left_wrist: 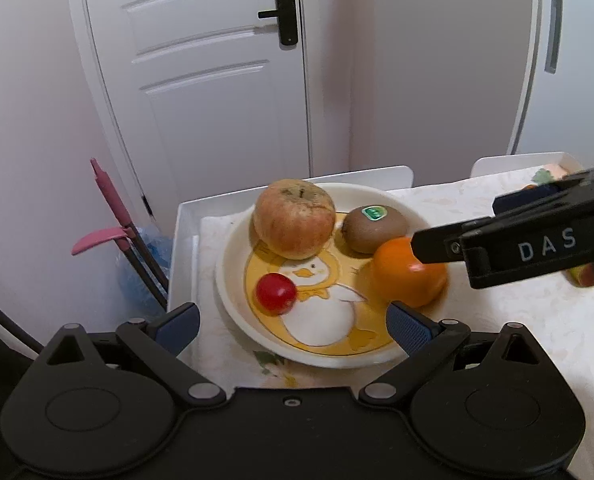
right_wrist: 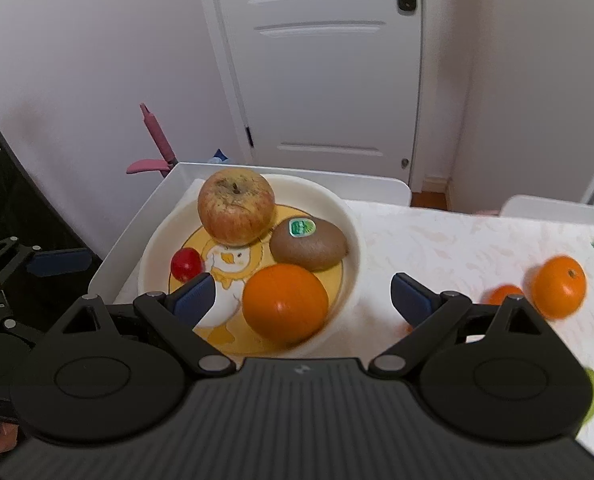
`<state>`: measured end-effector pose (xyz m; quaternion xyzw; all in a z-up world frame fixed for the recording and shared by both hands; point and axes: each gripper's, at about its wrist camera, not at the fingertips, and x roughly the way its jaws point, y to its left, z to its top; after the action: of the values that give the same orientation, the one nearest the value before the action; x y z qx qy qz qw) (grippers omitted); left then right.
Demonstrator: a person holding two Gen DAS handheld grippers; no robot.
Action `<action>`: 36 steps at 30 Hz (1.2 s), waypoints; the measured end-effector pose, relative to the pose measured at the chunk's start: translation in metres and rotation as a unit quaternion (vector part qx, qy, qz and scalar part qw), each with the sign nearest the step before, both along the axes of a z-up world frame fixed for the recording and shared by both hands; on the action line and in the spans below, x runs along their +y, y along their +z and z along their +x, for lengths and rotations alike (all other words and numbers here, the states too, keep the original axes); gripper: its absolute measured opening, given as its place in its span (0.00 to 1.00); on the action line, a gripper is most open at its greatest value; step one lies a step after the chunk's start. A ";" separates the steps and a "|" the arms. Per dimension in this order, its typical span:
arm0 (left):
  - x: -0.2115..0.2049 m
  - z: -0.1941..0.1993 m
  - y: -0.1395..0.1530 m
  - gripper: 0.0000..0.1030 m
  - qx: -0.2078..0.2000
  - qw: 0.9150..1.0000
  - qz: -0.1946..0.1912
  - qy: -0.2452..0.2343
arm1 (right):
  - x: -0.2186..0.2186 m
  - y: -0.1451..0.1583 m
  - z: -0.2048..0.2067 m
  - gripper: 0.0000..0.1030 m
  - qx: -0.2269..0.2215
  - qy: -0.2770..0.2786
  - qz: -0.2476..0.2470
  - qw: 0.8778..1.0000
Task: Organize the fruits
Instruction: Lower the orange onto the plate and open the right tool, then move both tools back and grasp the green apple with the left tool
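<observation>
From the left wrist we see our left gripper (left_wrist: 293,320) with fingers wide and empty at the near rim of the plate (left_wrist: 233,248). It holds an apple (left_wrist: 295,222), a kiwi (left_wrist: 375,228) with a green sticker too small to read, an orange (left_wrist: 411,280) and a cherry tomato (left_wrist: 275,294). "DAS" reads on the right gripper's (left_wrist: 429,246) side.

From the right wrist, its fingers stand wide, the orange between them untouched. Two tangerines (right_wrist: 559,286) lie on the tabletop (right_wrist: 457,248).
</observation>
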<state>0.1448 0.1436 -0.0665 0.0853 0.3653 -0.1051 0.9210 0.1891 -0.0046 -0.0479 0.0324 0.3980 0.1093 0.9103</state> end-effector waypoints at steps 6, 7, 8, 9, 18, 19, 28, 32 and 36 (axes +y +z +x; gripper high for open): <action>-0.007 -0.008 0.009 0.98 0.003 1.000 -0.011 -0.003 | -0.018 0.016 -0.020 1.00 -0.006 -0.021 0.012 1.000; -0.008 -0.009 0.010 0.98 0.004 1.000 -0.012 -0.004 | -0.023 0.020 -0.025 1.00 -0.009 -0.025 0.012 1.000; -0.010 -0.011 0.011 0.98 0.005 1.000 -0.015 -0.004 | -0.027 0.022 -0.027 1.00 -0.011 -0.028 0.013 0.999; -0.011 -0.012 0.013 0.98 0.006 1.000 -0.016 -0.004 | -0.033 0.025 -0.031 1.00 -0.013 -0.033 0.014 0.999; -0.046 -0.036 0.031 0.98 -0.014 1.000 -0.019 0.017 | -0.094 0.042 -0.060 1.00 -0.037 -0.057 0.022 0.997; -0.053 -0.040 0.033 0.98 -0.016 0.999 -0.021 0.020 | -0.103 0.044 -0.063 1.00 -0.039 -0.056 0.021 0.997; -0.123 -0.068 0.048 0.98 -0.034 0.998 -0.020 0.049 | -0.176 0.053 -0.083 1.00 -0.047 -0.036 0.014 0.998; -0.156 -0.078 0.047 0.98 -0.038 0.997 -0.017 0.060 | -0.209 0.046 -0.087 1.00 -0.044 -0.027 0.010 0.999; -0.187 -0.085 0.042 0.98 -0.040 0.997 -0.016 0.064 | -0.239 0.037 -0.088 1.00 -0.042 -0.014 0.003 0.999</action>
<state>0.0600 -0.0430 -0.0249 0.0513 0.3307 -0.0478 0.9411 0.1014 -0.2432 -0.0109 0.0358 0.3584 0.0990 0.9276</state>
